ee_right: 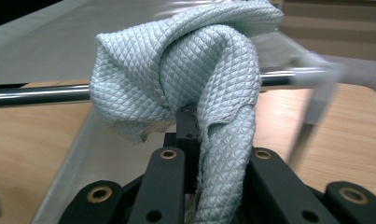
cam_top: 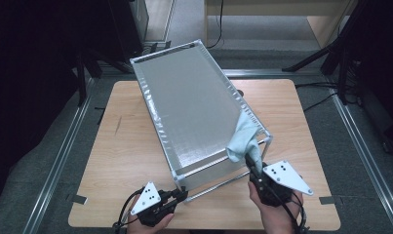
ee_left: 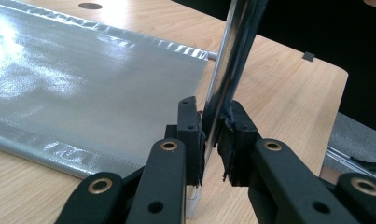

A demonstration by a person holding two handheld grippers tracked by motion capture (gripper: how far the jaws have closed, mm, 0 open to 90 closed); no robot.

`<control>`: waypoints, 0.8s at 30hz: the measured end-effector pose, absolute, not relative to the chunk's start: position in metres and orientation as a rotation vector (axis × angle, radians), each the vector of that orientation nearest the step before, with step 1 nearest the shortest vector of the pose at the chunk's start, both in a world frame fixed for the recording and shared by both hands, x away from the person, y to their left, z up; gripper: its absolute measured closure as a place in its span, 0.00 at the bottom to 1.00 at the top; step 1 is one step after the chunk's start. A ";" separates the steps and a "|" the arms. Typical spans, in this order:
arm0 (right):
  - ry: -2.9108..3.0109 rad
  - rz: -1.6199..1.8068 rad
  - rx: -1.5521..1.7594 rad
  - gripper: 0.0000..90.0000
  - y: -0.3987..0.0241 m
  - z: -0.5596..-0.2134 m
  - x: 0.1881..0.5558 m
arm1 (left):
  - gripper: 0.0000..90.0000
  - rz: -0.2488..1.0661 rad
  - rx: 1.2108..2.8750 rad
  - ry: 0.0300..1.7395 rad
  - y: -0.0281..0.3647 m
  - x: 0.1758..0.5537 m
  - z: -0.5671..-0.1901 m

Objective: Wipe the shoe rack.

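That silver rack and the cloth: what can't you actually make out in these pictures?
- Right tongs, right gripper view: the pale blue cloth drapes over the tips, hiding the grip.
- Rack, high view: its far legs are hidden behind the silver fabric.
- Left tongs, left gripper view: the metal rod they clamp is cut off by the top edge.

L gripper (cam_top: 183,194) low at near edge, jaws clamped, pointing right; R gripper (cam_top: 253,163) raised, jaws clamped, pointing fwd; both hand-held.
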State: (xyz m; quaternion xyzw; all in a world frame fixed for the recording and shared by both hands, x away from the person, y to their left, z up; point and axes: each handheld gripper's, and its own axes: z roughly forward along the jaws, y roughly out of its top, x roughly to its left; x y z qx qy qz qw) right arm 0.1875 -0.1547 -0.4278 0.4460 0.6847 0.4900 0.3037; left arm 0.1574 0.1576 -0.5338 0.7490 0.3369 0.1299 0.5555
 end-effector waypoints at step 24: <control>1.894 1.297 1.188 0.91 -0.150 -0.441 0.188 | 0.88 0.303 1.769 0.794 0.158 0.157 -0.534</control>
